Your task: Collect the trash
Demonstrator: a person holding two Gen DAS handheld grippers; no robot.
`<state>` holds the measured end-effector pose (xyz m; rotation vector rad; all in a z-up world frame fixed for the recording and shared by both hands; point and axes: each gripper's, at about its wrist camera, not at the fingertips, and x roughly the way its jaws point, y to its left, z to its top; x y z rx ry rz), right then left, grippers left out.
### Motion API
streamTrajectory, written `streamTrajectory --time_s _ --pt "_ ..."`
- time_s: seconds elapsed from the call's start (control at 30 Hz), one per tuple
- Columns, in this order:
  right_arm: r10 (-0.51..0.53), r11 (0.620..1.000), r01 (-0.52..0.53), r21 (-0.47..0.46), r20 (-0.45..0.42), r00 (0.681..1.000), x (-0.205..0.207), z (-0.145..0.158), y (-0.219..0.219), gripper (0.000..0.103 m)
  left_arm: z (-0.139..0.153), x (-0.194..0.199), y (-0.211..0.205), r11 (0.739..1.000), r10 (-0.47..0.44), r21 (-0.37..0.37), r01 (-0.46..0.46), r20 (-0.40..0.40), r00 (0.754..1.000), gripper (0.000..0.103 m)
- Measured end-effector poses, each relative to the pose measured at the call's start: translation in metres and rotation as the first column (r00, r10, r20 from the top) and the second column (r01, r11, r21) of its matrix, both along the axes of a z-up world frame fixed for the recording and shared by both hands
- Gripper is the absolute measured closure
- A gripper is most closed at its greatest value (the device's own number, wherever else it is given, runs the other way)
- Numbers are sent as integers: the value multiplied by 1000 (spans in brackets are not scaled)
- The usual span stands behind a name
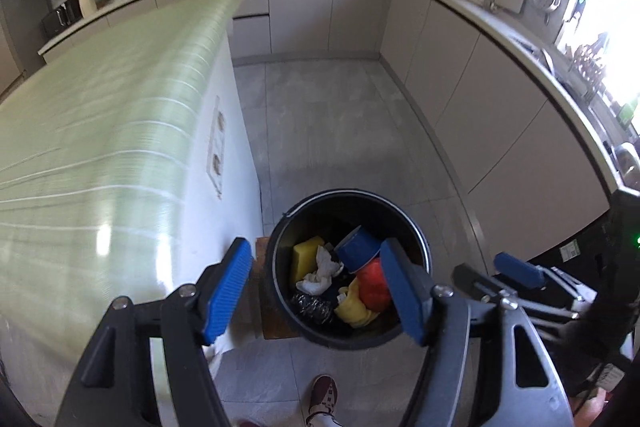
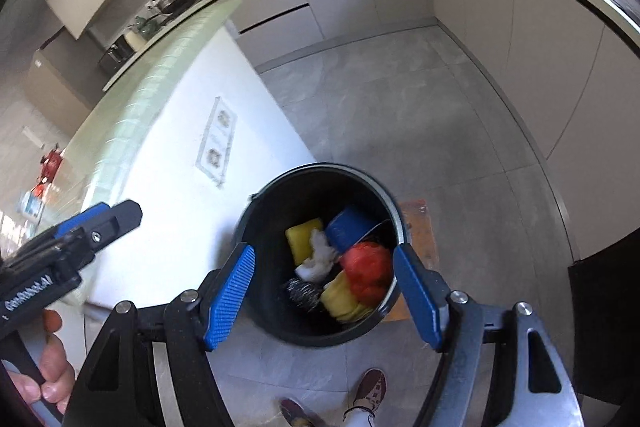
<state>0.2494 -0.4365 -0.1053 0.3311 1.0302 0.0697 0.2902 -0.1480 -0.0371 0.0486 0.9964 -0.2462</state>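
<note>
Left wrist view shows the left gripper [image 1: 316, 291] with jaws apart and nothing between them, hanging over the black bin [image 1: 414, 227] in the lower centre of the frame. Inside lie a yellow sponge [image 1: 306, 255], crumpled tissue [image 1: 322, 269], a blue cup [image 1: 358, 247], a red bag [image 1: 374, 283] and a steel scourer [image 1: 312, 305]. Right gripper [image 2: 324, 297] likewise stands open and empty. On the green bench [image 1: 100, 131] at left no trash shows, so collection looks nearly finished.

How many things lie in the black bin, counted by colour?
Yellow: 2, a sponge and a crumpled yellow piece
Blue: 1, a cup
Red: 1, a red item
White: 1, a crumpled tissue
Silver: 1, a steel scourer
Total: 6 visible in the bin
</note>
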Motion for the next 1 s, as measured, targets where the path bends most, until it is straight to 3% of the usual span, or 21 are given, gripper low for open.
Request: streamTrajectory --time_s 0.3,0.47,0.6,0.83,1.0 --pt "67 997 -64 -34 80 995 -85 44 64 29 48 -99 57 999 29 -23 -26 137 990 29" --pt "64 994 -50 -96 146 987 -164 75 113 29 54 -162 105 998 64 -23 -61 203 977 28" --pt "68 983 -27 -182 225 972 -230 107 153 26 63 -211 141 995 103 -28 -99 238 966 21" --pt "26 975 53 -215 351 936 -308 161 185 16 79 -255 166 990 138 -51 -129 277 951 17" --pt "14 976 70 -209 376 926 -334 178 193 15 85 -274 166 988 151 -61 -139 298 942 13"
